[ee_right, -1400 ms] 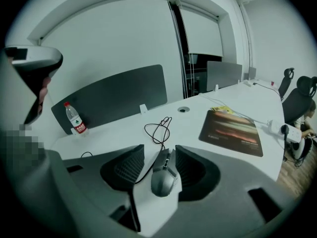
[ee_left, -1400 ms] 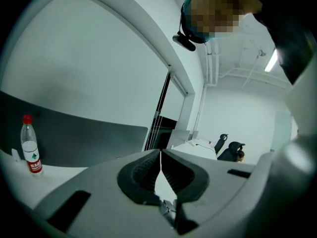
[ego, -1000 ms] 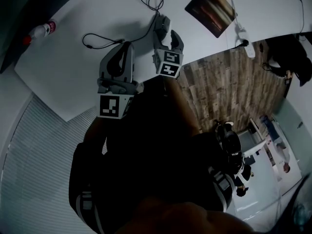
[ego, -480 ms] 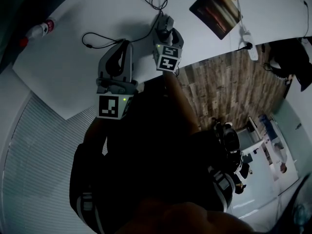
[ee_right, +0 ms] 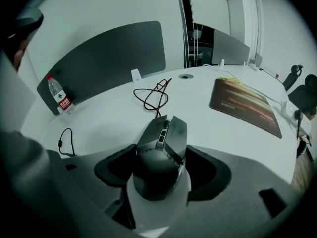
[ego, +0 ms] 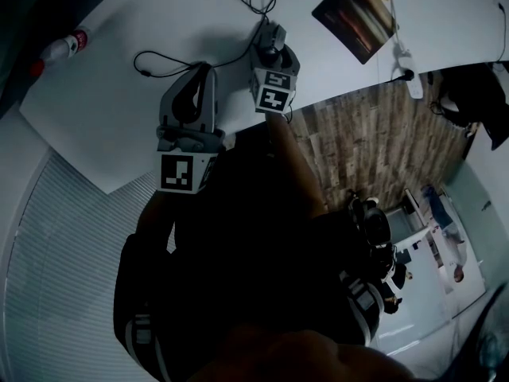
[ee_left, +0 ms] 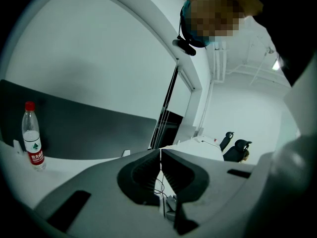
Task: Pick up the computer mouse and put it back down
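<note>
The dark grey computer mouse (ee_right: 163, 133) rests on the white table (ego: 103, 126), and its cable (ee_right: 153, 95) coils away behind it. My right gripper (ee_right: 161, 148) points steeply down over it, jaws wide on either side of the mouse body. The pads sit close beside its flanks without a visible squeeze. In the head view the mouse (ego: 270, 40) pokes out just beyond the right gripper (ego: 273, 54). My left gripper (ego: 208, 72) hovers to the left with nothing in it. In the left gripper view its jaws meet, so the left gripper (ee_left: 160, 151) is shut.
A dark mouse pad (ee_right: 245, 105) lies to the right and a water bottle (ee_right: 58, 99) stands at the far left by the grey divider. A second thin black cable (ego: 159, 60) lies left of the mouse. The table edge and wood floor (ego: 358, 134) are close on the right.
My right gripper has come down and forward over the mouse, so the mouse now sits between its jaws. The left gripper has stayed put.
</note>
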Demonstrator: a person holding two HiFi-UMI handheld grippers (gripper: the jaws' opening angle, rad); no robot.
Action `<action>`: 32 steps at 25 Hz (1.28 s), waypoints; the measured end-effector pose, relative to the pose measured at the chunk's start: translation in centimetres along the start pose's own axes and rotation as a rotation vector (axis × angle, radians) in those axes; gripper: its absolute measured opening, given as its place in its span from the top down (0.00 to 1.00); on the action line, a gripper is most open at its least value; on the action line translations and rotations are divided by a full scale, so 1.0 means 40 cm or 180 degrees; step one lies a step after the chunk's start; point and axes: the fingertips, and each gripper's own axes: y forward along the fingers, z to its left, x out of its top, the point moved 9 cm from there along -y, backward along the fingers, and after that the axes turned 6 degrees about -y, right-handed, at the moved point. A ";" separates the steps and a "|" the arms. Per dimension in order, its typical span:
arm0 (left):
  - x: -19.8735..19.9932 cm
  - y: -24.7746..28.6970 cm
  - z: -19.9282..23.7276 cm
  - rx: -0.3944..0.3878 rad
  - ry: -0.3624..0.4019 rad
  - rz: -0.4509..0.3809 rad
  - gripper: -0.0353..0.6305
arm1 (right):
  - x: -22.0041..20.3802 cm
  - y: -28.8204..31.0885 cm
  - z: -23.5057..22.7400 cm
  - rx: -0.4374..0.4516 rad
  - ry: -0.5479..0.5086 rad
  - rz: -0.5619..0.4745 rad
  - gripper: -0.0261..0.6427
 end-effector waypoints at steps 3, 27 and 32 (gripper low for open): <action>-0.004 -0.009 0.000 -0.0030 0.0016 0.0050 0.94 | 0.000 -0.001 -0.003 0.0009 0.0032 0.0002 0.53; -0.002 -0.033 0.007 0.0030 -0.0018 -0.0030 0.94 | -0.008 -0.009 -0.015 0.0095 -0.0056 0.0006 0.53; -0.001 -0.036 0.004 0.0025 0.0004 -0.0053 0.94 | -0.015 -0.014 -0.015 0.0107 -0.0060 0.0000 0.54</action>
